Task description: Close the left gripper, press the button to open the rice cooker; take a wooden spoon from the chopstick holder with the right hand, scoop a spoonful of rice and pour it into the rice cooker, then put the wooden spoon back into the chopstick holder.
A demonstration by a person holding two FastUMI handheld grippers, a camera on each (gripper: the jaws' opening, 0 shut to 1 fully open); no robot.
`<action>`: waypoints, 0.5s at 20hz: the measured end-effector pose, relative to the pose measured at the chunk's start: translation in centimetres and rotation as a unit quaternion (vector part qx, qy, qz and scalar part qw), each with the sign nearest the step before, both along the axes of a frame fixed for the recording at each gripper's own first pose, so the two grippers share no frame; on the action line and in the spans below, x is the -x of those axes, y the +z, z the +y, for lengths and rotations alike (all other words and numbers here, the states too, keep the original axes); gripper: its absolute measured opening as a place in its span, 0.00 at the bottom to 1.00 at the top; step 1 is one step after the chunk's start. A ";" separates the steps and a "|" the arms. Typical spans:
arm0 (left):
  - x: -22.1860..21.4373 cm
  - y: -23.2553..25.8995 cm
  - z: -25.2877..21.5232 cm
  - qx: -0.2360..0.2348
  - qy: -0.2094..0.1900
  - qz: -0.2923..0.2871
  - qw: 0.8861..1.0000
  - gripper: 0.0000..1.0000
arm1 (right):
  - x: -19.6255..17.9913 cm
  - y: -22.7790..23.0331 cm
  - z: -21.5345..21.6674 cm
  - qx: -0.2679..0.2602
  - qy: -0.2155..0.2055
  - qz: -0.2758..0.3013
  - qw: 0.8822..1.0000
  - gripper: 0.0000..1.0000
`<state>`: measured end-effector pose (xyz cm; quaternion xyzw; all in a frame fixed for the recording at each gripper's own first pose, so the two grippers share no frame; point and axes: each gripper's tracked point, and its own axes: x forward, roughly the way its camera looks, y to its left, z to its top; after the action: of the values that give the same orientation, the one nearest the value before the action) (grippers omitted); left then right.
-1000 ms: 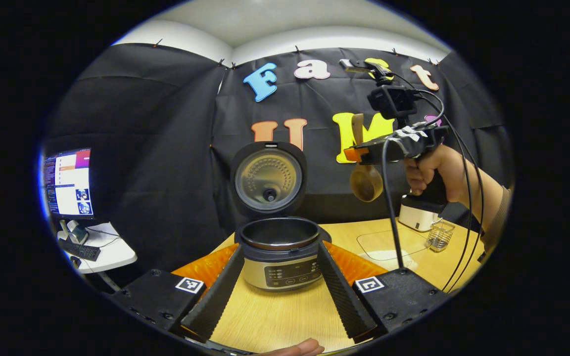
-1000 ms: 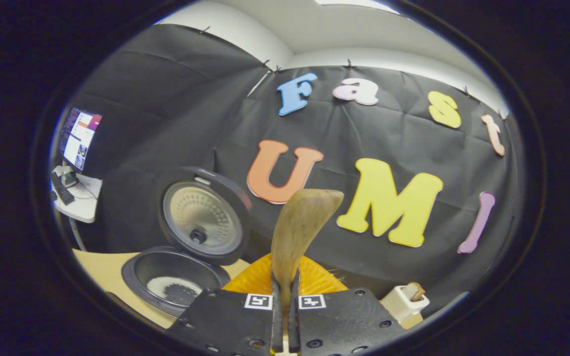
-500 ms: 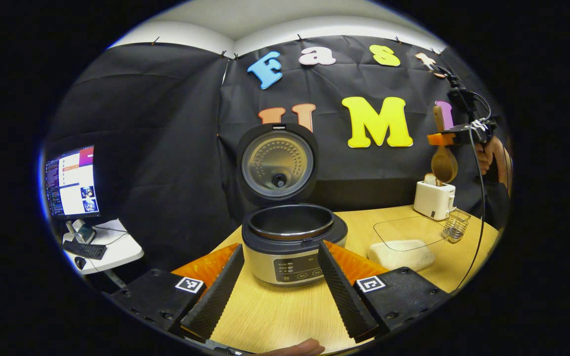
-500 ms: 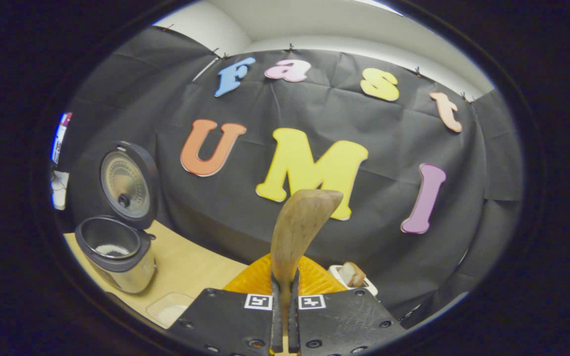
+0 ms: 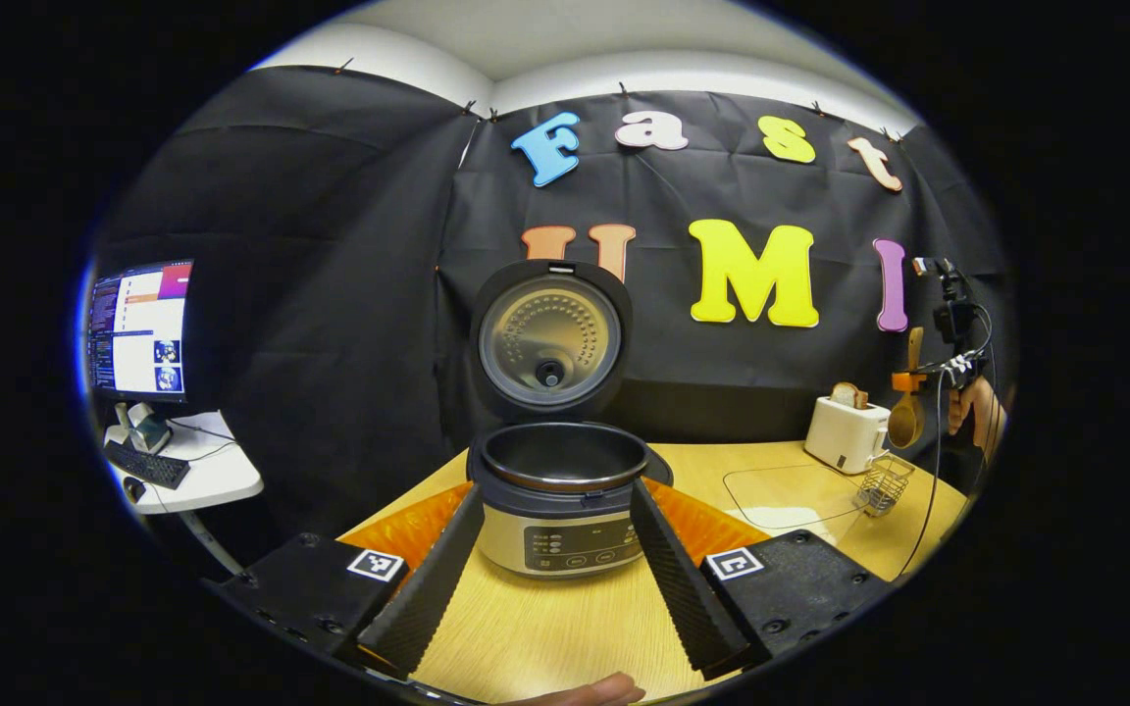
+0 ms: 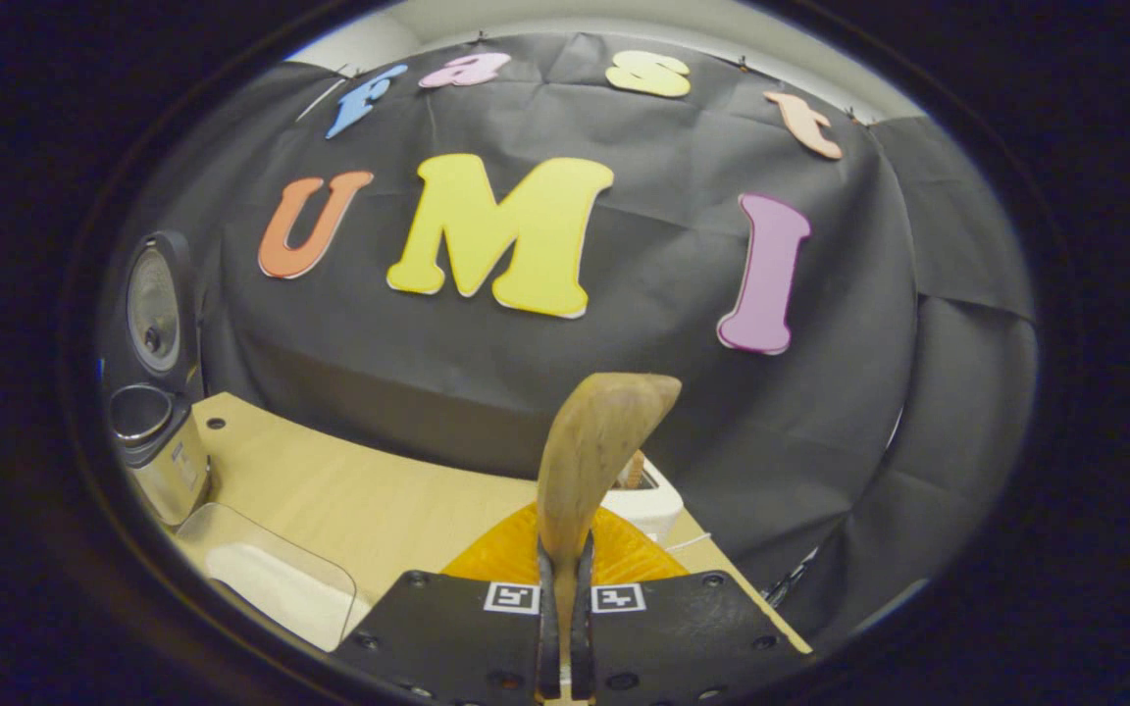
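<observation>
In the left gripper view we see our left gripper (image 5: 553,579) spread wide with nothing between its fingers, either side of the rice cooker (image 5: 561,495), whose lid (image 5: 550,338) stands open. Far to the right, the right gripper (image 5: 910,381) holds the wooden spoon (image 5: 906,417) bowl down above the wire chopstick holder (image 5: 879,483), beside a white toaster (image 5: 847,434). The right gripper view adds the grip itself: our fingers (image 6: 549,613) pinch the spoon's handle from both sides. It also shows a clear tray of rice (image 6: 276,586) on the table (image 6: 379,505).
</observation>
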<state>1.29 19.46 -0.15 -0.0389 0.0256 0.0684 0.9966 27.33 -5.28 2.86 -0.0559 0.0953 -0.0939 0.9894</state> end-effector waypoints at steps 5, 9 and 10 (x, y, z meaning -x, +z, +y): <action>-0.2 -0.3 -0.3 -0.001 -0.003 0.003 1.000 0.96 | -0.9 -3.5 -1.9 -0.052 -0.006 0.029 0.998 0.05; -0.1 -0.1 -0.6 -0.005 -0.008 0.000 1.000 0.96 | -1.5 -4.7 -2.6 -0.075 -0.012 0.041 0.996 0.09; -0.1 -0.1 -0.6 -0.006 -0.008 -0.001 1.000 0.96 | -1.6 -5.0 -2.6 -0.082 -0.009 0.050 0.995 0.14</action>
<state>1.44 18.81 -0.22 -0.0327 0.0249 0.0608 0.9973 28.88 -7.86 -2.17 0.0216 0.1523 -0.0922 0.9838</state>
